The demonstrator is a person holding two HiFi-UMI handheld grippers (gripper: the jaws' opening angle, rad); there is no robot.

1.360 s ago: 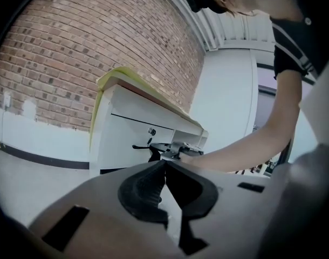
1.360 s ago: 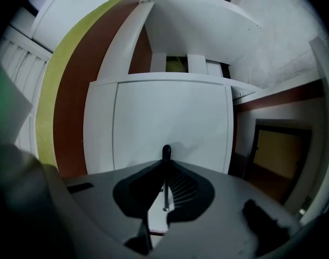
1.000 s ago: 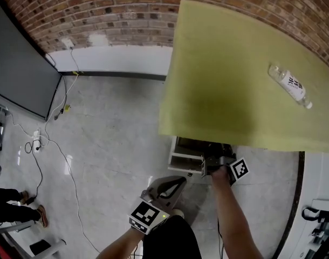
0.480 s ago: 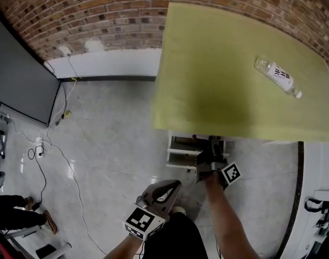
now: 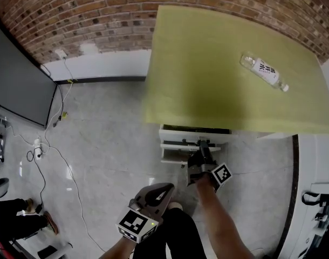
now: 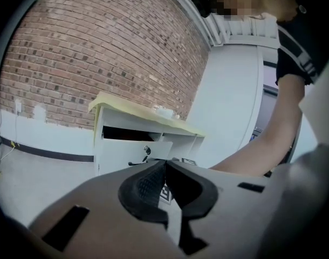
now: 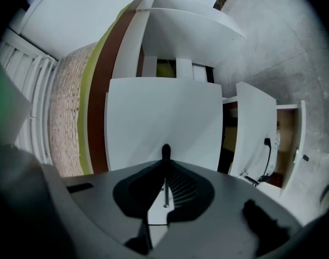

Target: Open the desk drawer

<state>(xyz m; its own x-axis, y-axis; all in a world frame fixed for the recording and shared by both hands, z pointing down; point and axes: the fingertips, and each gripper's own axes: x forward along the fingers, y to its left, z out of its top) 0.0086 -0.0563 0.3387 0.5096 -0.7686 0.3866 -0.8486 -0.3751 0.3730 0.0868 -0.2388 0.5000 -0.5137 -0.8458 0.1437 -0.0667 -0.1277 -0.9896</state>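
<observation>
The right tool (image 7: 165, 169), on a forearm stretched forward, is clamped on the thin handle (image 7: 165, 151) of the one drawer (image 7: 162, 120) it faces, whose white front stands out past the counter (image 5: 207, 63) edge. The left tool (image 6: 164, 166) hangs beside it, closed and empty. One bottle (image 5: 263, 72) lies far beyond on the counter, and open floor (image 5: 110, 134) spreads on the left tool's outer side.

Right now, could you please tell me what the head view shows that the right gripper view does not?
Only the head view: the bottle lying on the yellow desk top, the left hand-held gripper and the floor cables. Only the right gripper view: the right hand-held gripper, its jaws closed on the thin drawer handle. Both: the white drawer front and the brick wall.
</observation>
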